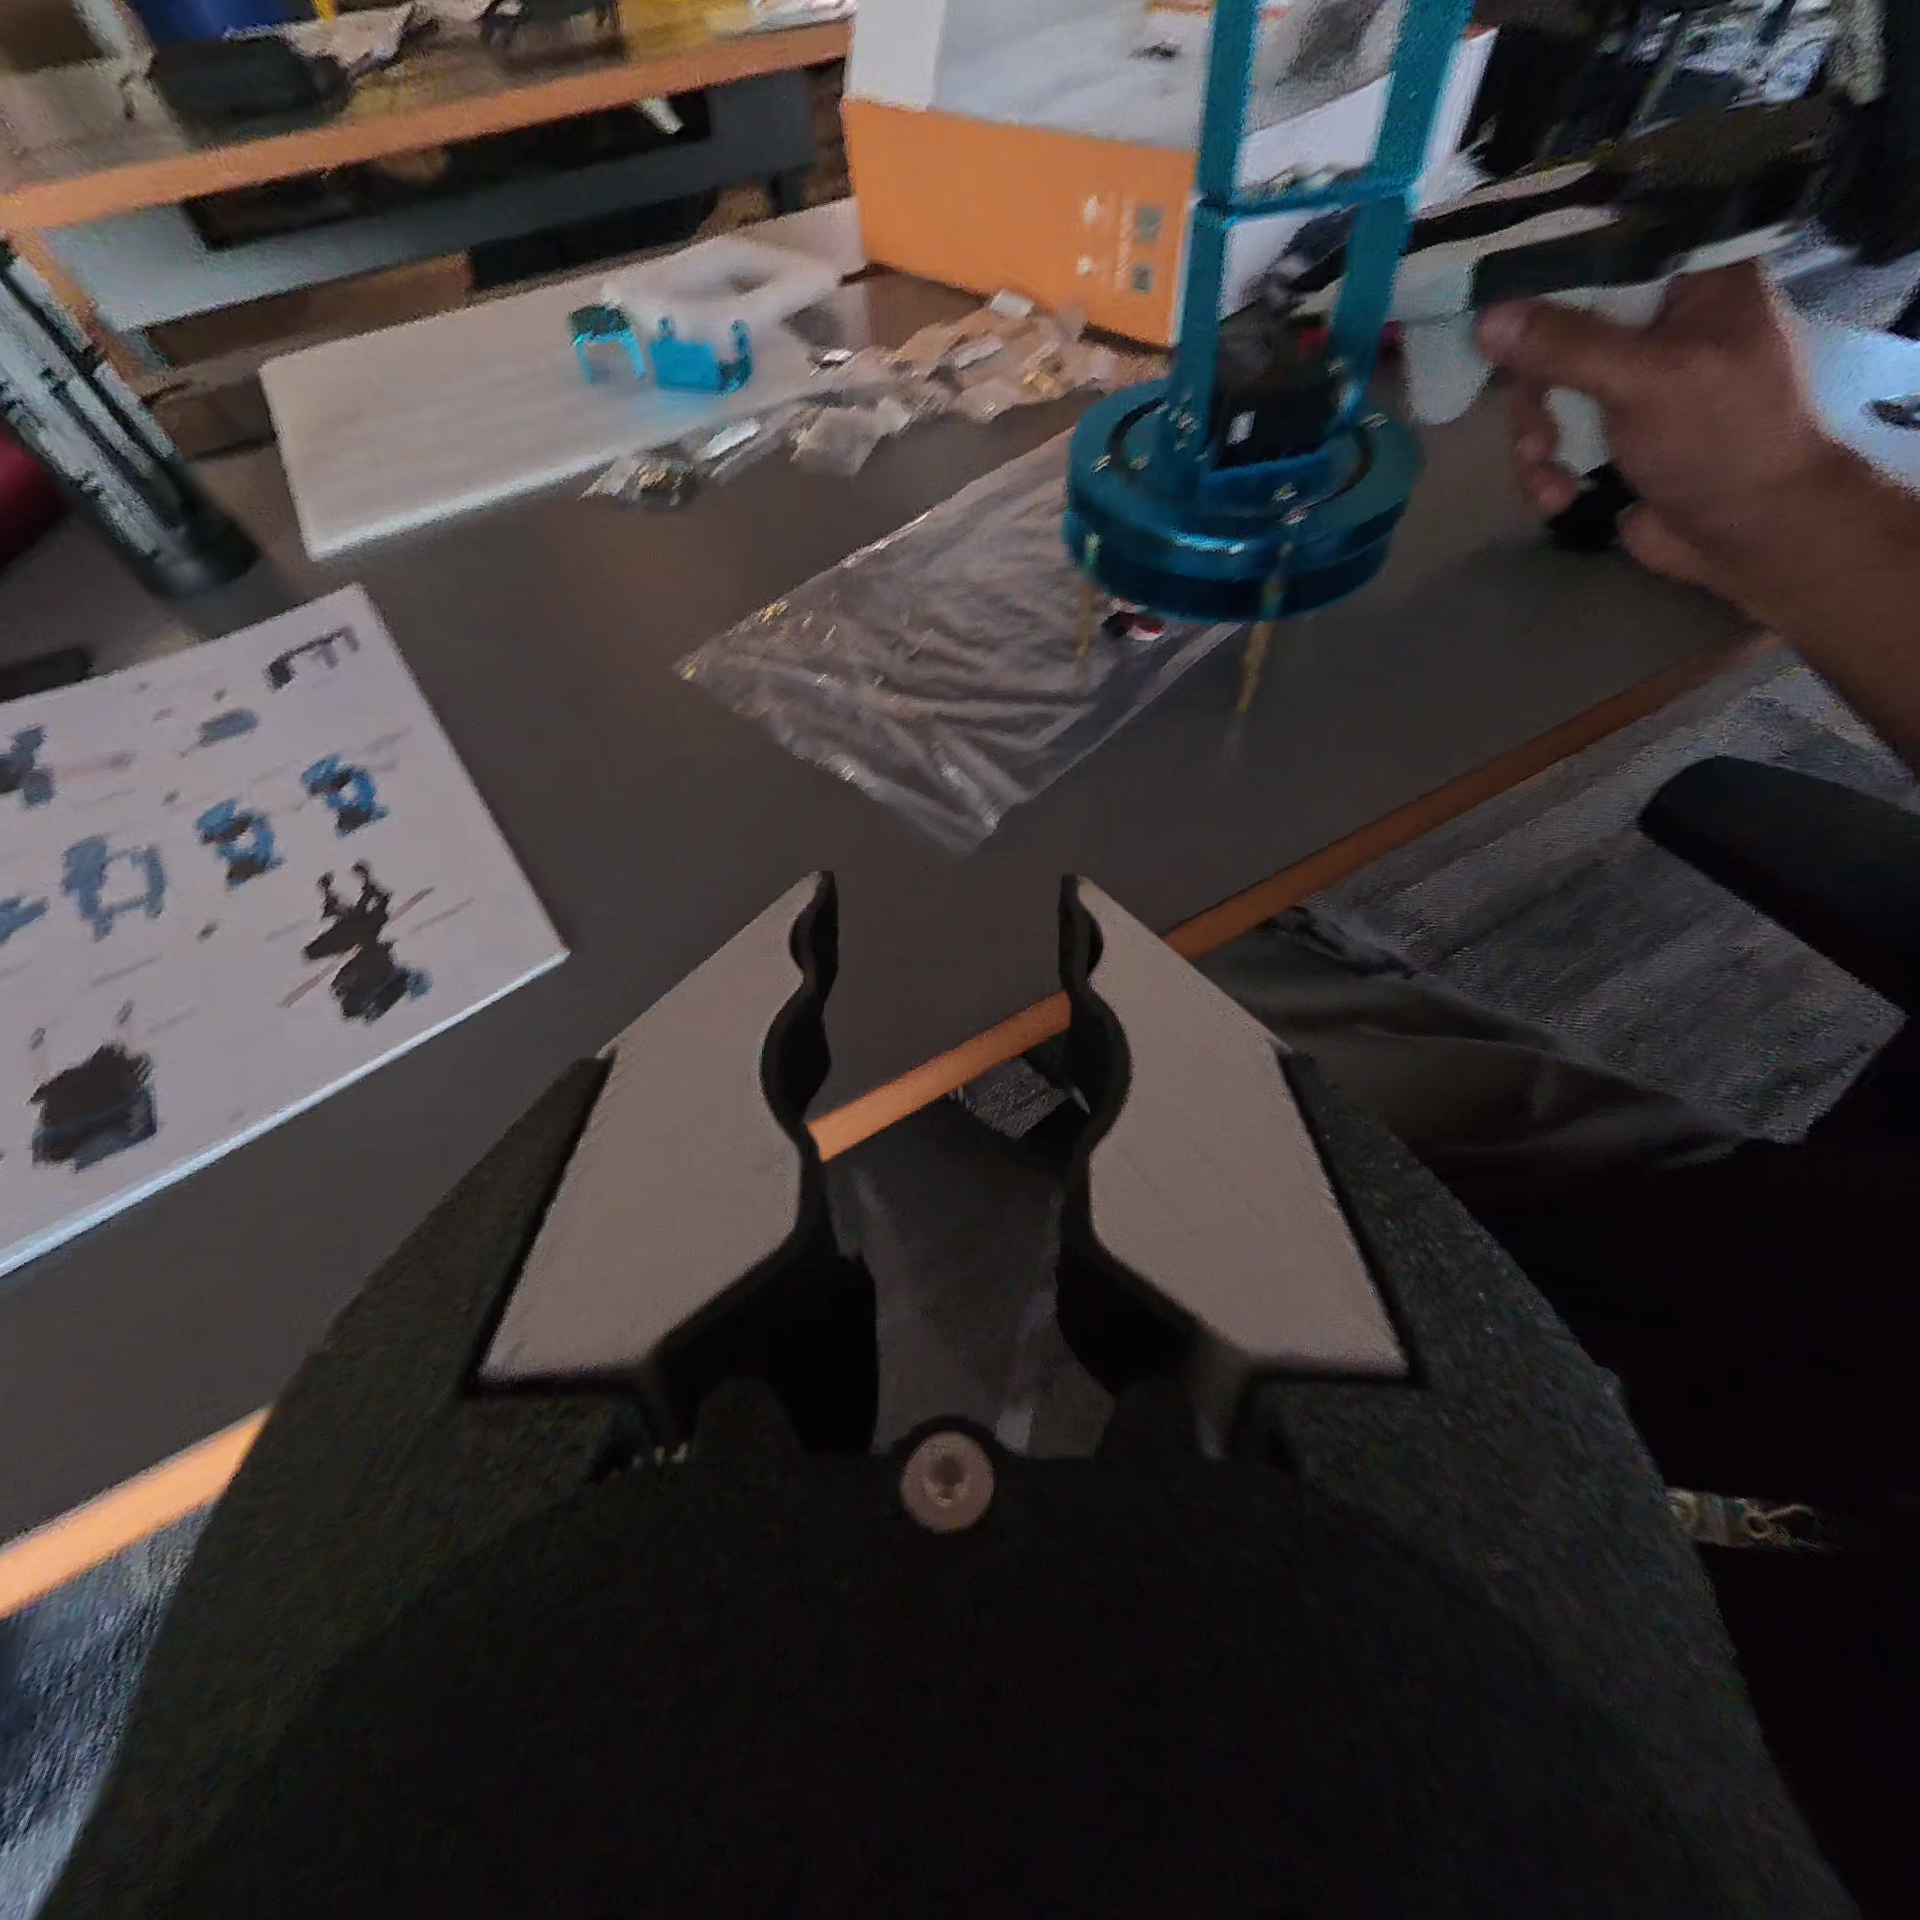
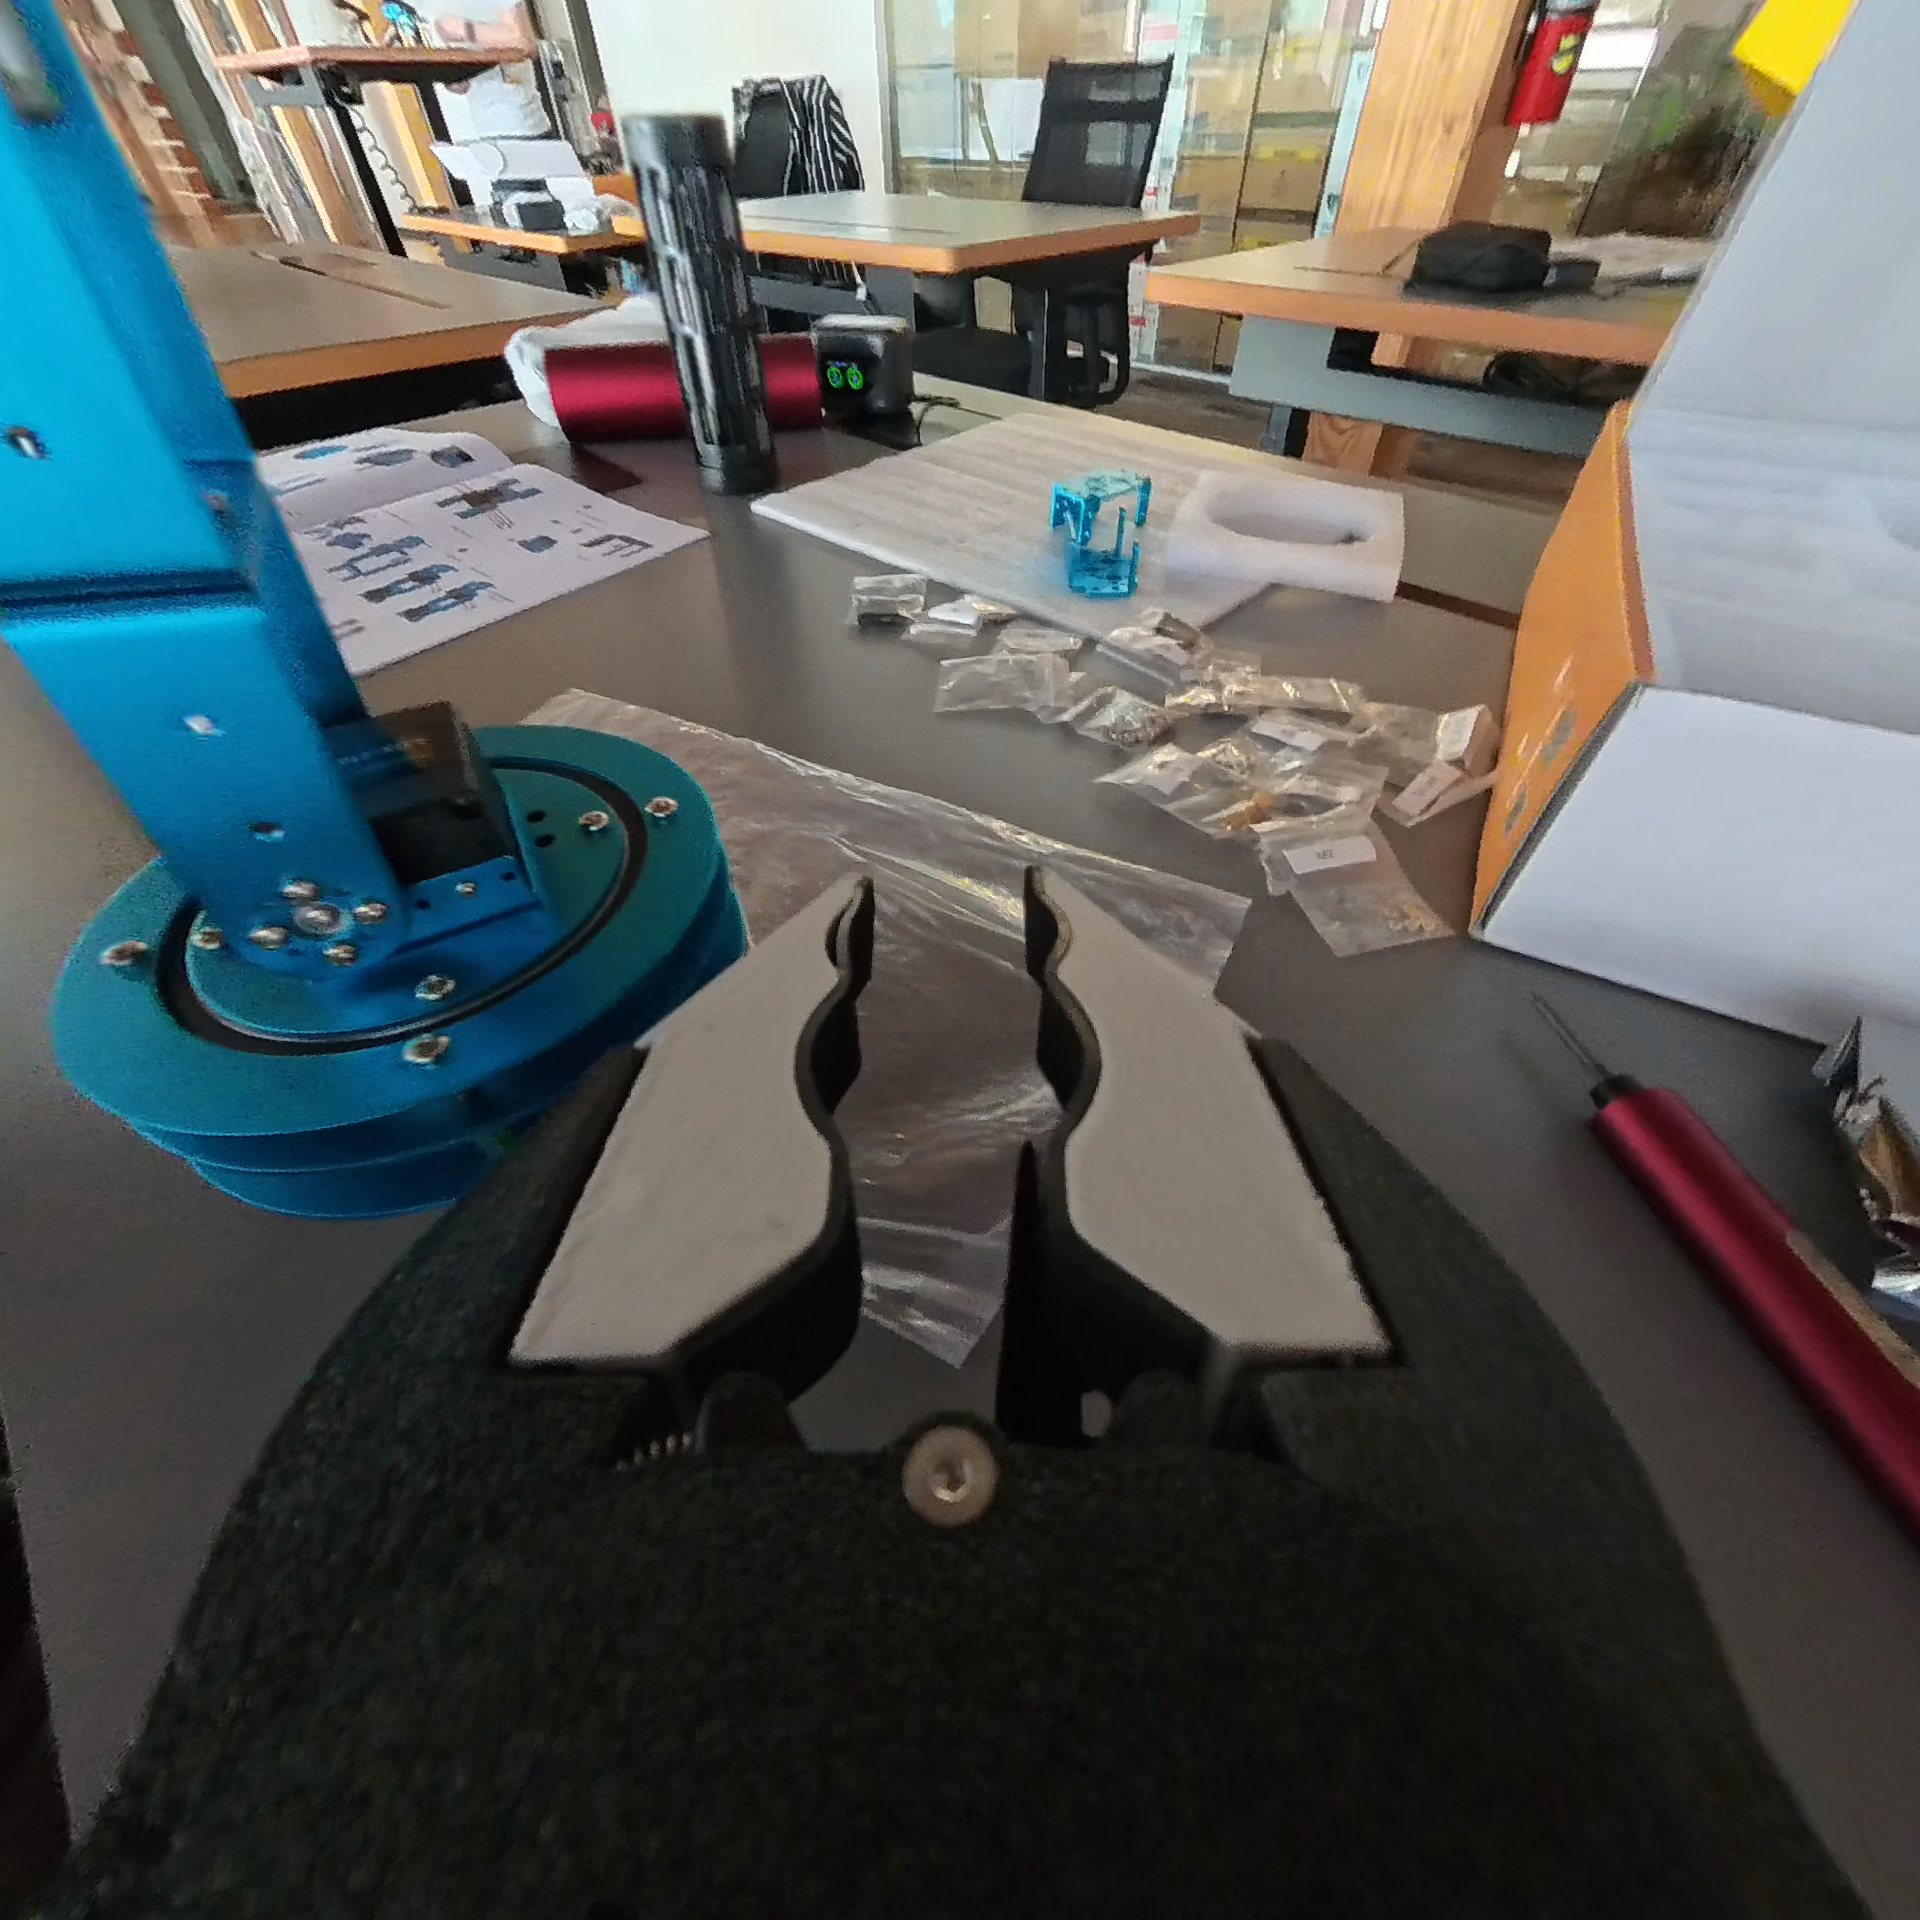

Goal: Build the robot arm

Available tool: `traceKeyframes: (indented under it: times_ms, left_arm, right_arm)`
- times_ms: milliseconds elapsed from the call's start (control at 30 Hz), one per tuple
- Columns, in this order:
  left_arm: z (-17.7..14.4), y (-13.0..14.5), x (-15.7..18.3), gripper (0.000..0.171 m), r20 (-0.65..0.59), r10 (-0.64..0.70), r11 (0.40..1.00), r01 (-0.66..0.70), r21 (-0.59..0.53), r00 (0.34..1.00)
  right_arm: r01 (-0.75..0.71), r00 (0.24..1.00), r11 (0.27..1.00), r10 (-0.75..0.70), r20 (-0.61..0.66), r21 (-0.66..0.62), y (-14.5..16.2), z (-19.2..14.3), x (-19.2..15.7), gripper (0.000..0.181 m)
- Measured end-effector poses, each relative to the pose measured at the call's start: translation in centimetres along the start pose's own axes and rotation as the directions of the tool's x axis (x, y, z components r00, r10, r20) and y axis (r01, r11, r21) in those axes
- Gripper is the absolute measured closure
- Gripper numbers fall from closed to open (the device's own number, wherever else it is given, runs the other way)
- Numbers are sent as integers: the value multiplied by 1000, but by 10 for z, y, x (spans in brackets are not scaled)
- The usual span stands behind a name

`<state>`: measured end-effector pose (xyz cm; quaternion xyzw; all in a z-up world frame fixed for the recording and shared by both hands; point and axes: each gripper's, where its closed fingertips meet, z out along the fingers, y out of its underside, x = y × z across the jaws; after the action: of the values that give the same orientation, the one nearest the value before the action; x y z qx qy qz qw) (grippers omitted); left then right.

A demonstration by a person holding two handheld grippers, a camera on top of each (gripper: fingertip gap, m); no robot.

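Observation:
A blue metal arm assembly with a round base (image 2: 395, 997) stands left of my right gripper (image 2: 948, 891), tilted, over a clear plastic bag (image 2: 935, 821). The right gripper is open and empty, its left finger (image 2: 727, 1143) close beside the base. In the left wrist view the round base (image 1: 1236, 509) is at the upper right with thin brass legs beneath it. A hand (image 1: 1714, 457) holds the other gripper beside it. My left gripper (image 1: 948, 888) is open and empty over the table's near edge (image 1: 1455, 821).
An open picture manual (image 1: 239, 883) lies at the left. Small bags of hardware (image 2: 1195, 717), blue brackets (image 2: 1101, 530) on white foam sheet (image 2: 966, 488), an orange and white box (image 2: 1714, 727), a red screwdriver (image 2: 1745, 1247) and a black cylinder (image 2: 707, 312) share the table. The left gripper's tips are roughly 35 cm from the right gripper's. The left gripper is farther from the red screwdriver (image 2: 1745, 1247), some 50 cm, than the right, some 15 cm.

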<state>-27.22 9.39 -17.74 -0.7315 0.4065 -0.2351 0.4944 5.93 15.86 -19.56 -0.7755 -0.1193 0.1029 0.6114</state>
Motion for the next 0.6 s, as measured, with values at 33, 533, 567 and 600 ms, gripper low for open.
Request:
traceKeyframes:
  times_ms: [33, 533, 567, 600]
  left_arm:
    - [4, -6, 6, 130, -21, 13, 1000, -13, 17, 1000]
    - [104, -110, 74, 130, 17, 160, 964, -160, 214, 987]
    - [107, -116, 73, 130, 14, 143, 963, -142, 231, 990]
    - [110, -120, 74, 130, 1, 128, 963, -125, 240, 992]
  right_arm:
    - [12, 1000, 1000, -13, 7, 20, -4, -2, -4, 153]
    - [57, 982, 979, -90, 165, 195, -31, -34, -46, 151]
    - [77, 983, 981, -105, 148, 180, -29, -32, -45, 151]
    - [89, 984, 982, -112, 137, 165, -26, -30, -44, 151]
